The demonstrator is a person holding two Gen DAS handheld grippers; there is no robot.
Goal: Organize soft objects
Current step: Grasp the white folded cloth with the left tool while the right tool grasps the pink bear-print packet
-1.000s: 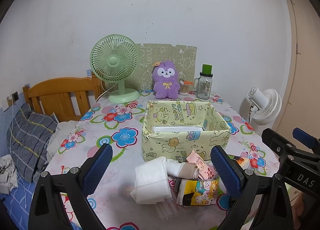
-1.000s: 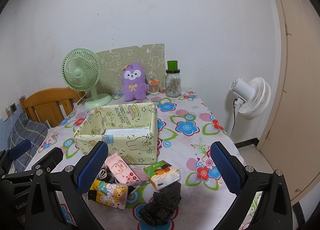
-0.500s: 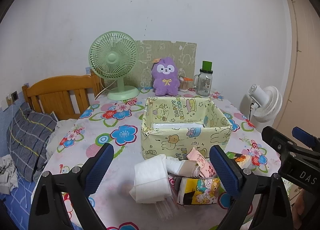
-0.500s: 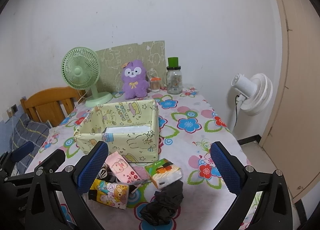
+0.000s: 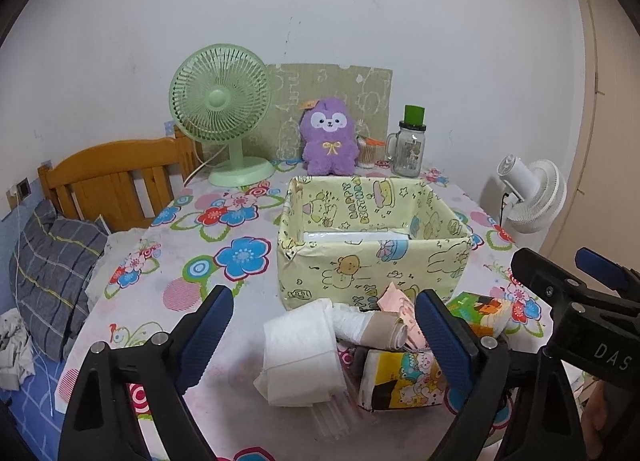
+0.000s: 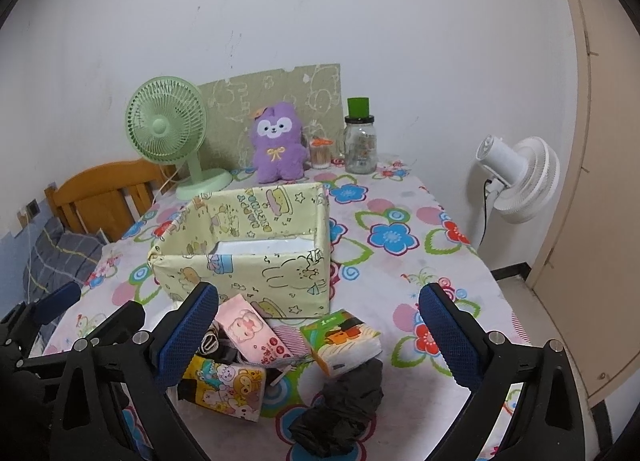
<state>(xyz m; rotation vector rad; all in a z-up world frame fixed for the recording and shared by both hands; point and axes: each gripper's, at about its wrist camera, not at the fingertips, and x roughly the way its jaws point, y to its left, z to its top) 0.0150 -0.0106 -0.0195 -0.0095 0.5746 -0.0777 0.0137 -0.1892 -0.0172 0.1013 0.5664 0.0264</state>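
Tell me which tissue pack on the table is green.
The green pack at the right end of the pile, just in front of the box. The pink pack and the yellow cartoon pack lie left of it.

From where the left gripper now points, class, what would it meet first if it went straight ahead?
Probably the folded white cloth lying between the open left gripper and the yellow cartoon-print box; depth is hard to judge, so it might pass just above.
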